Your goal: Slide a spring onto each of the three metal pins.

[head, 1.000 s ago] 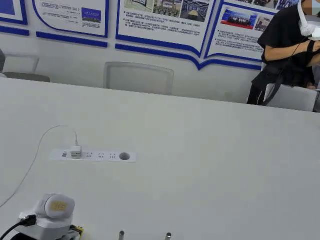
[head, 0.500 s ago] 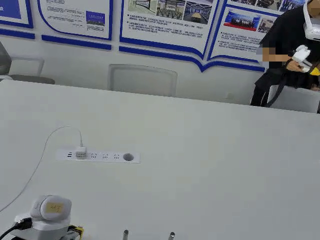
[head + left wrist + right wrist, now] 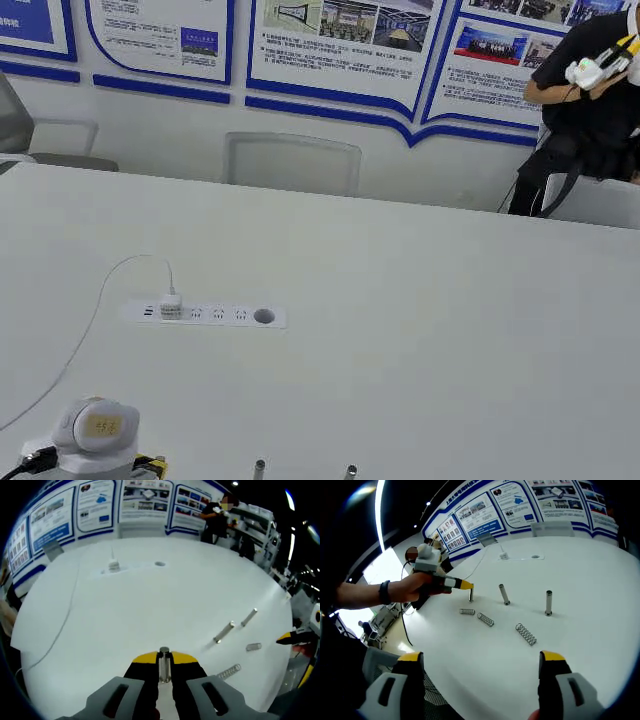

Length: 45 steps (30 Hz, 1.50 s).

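**No springs on yet**

Our left gripper (image 3: 164, 658) pinches the nearest pin (image 3: 164, 672), which stands on the worktop (image 3: 150, 600). On the right gripper (image 3: 481, 677) the jaws are spread wide. We'd grab the spring (image 3: 467, 611) beside that pin by one end and drop it on dead straight.

The counter (image 3: 600, 580) is smooth, matt white. At frame centre the pins (image 3: 548, 602) look like polished metal, the springs (image 3: 525, 633) like bare metal wire. The right claw (image 3: 480, 659) shows yellow tips on grey matt plastic.
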Available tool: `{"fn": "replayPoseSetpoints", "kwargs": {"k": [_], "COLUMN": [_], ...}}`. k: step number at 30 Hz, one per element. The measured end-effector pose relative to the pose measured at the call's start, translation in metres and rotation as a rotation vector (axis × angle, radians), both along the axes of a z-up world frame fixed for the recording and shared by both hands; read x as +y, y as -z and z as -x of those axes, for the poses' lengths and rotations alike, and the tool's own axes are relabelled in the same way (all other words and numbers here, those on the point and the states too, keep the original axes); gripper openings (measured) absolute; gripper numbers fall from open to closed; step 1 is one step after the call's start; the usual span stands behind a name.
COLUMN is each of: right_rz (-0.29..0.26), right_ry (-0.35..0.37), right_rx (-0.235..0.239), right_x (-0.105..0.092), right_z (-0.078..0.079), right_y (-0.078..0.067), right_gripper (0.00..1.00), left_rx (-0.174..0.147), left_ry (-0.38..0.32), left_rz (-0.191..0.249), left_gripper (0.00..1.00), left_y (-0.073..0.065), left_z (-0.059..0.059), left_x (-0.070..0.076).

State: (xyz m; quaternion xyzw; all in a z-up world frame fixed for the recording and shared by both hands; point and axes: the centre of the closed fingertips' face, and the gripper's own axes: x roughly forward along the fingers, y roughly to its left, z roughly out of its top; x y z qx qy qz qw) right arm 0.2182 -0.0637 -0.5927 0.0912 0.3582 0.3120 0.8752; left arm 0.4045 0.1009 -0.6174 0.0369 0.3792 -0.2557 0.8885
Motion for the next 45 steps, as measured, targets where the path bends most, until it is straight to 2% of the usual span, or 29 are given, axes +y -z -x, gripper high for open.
{"fn": "replayPoseSetpoints", "kwargs": {"k": [20,25,30,33,37,45], "right_rz": [-0.001,-0.001,0.002,0.001,0.002,0.002], "right_ry": [-0.005,-0.004,-0.001,0.001,0.002,-0.005], "right_rx": [0.001,-0.001,0.002,0.001,0.004,0.007], "right_x": [0.001,0.001,-0.001,-0.001,-0.002,0.0], "right_z": [0.0,0.0,0.001,0.001,0.001,0.002], "right_y": [-0.002,-0.002,-0.001,-0.001,0.0,0.0], "right_gripper": [0.96,0.96,0.96,0.96,0.96,0.96], "left_rx": [-0.036,-0.062,-0.066,-0.086,-0.099,-0.096], "left_ry": [0.024,0.041,0.035,0.042,0.062,0.065], "left_rz": [-0.01,-0.02,-0.024,-0.025,-0.046,-0.05], "left_gripper": [0.07,0.07,0.07,0.07,0.07,0.07], "left_y": [-0.005,-0.006,-0.007,-0.009,-0.01,-0.008], "left_z": [0.005,0.007,0.007,0.008,0.01,0.01], "left_x": [0.002,0.002,0.002,0.002,0.001,0.001]}}
